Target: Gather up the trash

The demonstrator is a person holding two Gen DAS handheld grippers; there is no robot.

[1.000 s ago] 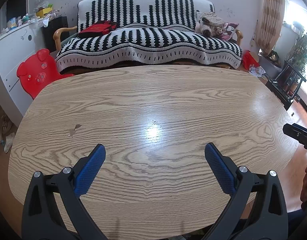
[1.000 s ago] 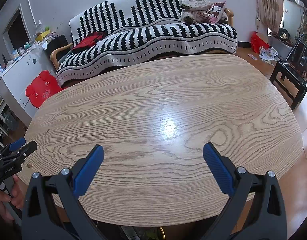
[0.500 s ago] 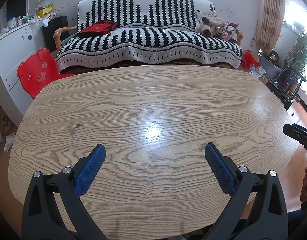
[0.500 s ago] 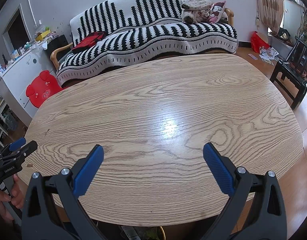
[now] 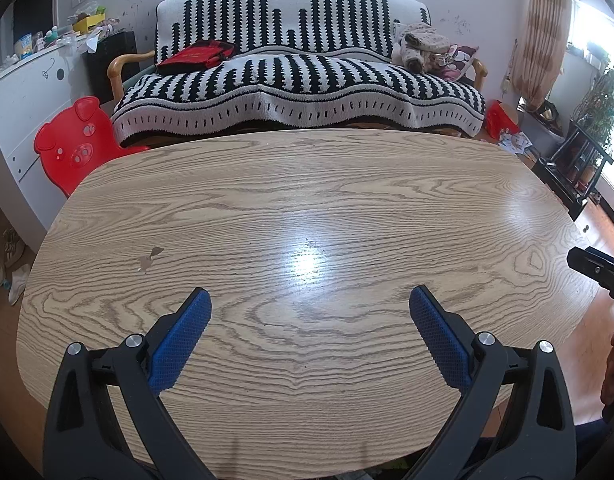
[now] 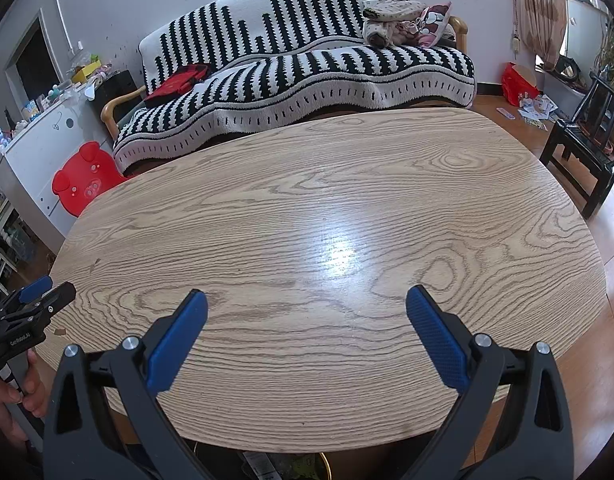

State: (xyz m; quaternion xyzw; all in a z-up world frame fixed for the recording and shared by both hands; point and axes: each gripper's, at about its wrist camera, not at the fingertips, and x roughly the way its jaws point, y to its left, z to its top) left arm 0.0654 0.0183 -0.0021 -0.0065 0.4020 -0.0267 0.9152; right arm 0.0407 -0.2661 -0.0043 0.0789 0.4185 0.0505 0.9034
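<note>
Two grippers, both mine, hang over the near edge of the wooden table (image 5: 307, 200), and neither holds anything. My left gripper (image 5: 309, 306) has its jaws spread wide, blue pads (image 5: 179, 340) apart with only bare wood grain between them. My right gripper (image 6: 307, 306) is spread just as wide over the same near edge, further toward the right end. I judge I keep them open and level like this because there is nothing yet to close on, and a wide gap is the ready stance for whatever I find.

As for the trash itself, I see none on the table. All that marks the top is a small chipped spot (image 5: 149, 258) toward its left end, which looks like damage to the surface, not litter. Below the near edge, in the right wrist view, something crumpled and a gold-coloured rim (image 6: 299, 462) show, perhaps a bin with waste in it; too little is visible to be sure. Scattered papers (image 6: 537, 108) lie on the floor past the table's far right corner, near a red bag (image 6: 517, 80). Those may be what remains to gather, or the job here may already be done.
</note>
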